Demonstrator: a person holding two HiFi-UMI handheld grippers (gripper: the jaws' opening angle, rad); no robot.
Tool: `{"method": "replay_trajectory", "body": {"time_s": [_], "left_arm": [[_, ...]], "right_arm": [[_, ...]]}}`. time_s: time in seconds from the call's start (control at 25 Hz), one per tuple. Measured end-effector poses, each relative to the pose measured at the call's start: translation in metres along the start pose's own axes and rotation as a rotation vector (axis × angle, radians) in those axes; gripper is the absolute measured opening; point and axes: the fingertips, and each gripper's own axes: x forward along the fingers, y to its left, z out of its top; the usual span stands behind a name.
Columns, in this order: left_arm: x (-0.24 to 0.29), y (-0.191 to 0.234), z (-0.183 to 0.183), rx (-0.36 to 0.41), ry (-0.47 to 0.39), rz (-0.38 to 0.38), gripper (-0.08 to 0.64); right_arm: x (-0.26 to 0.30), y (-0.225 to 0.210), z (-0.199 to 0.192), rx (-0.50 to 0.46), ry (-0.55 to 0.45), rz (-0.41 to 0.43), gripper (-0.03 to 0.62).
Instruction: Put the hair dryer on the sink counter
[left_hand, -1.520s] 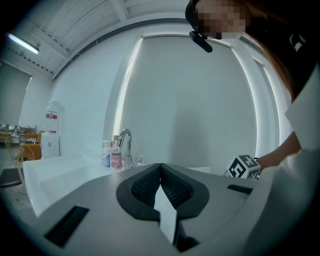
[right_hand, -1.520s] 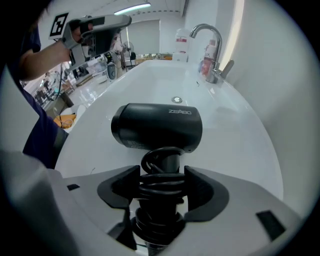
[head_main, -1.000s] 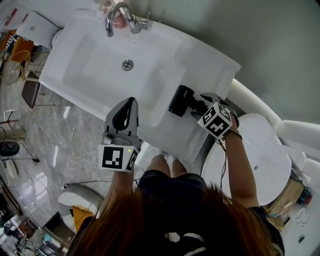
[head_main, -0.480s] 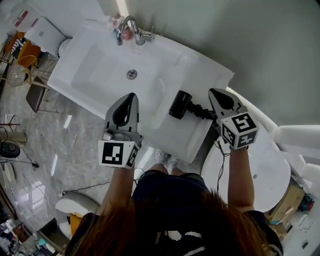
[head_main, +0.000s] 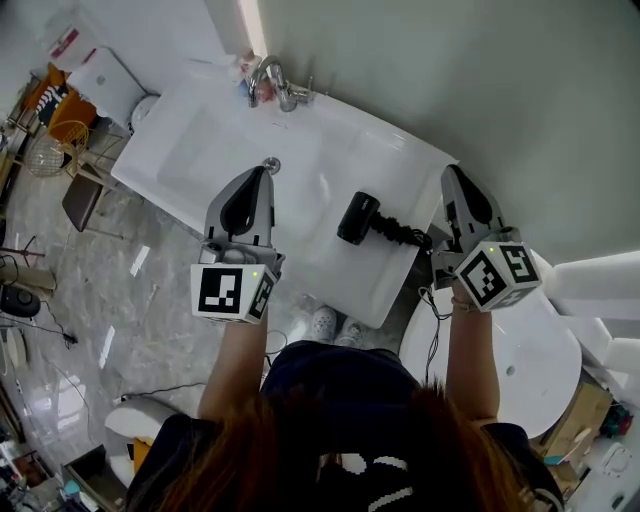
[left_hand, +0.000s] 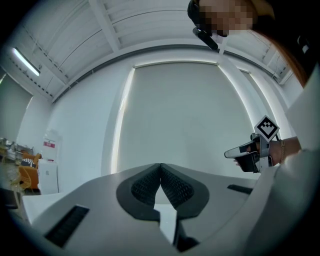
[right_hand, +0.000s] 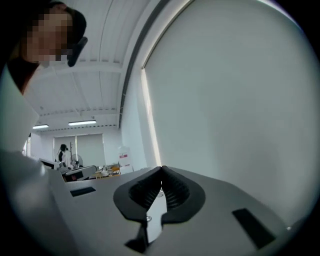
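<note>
The dryer (head_main: 358, 217) is black and lies on its side on the flat right part of the white counter (head_main: 392, 160), just right of the basin (head_main: 215, 150). Its short, thick barrel points toward the counter's front edge, and its handle reaches out to the right. A dark coiled cord (head_main: 412, 236) runs from the handle to the counter's right edge and hangs down over it.
</note>
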Motion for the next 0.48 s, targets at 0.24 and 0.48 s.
{"method": "replay_trajectory", "body": {"time_s": [0.24,0.48], "left_arm": [[-0.006,-0.009,0.014,0.035,-0.014,0.005,0.018],[-0.013,-0.019,0.02,0.056,-0.01,0.006,0.018]], "right_arm": [[-0.021,0.002,0.013,0.007,-0.034,-0.02,0.014],[-0.034,0.01,0.018,-0.008,-0.035,-0.017,0.014]]}}
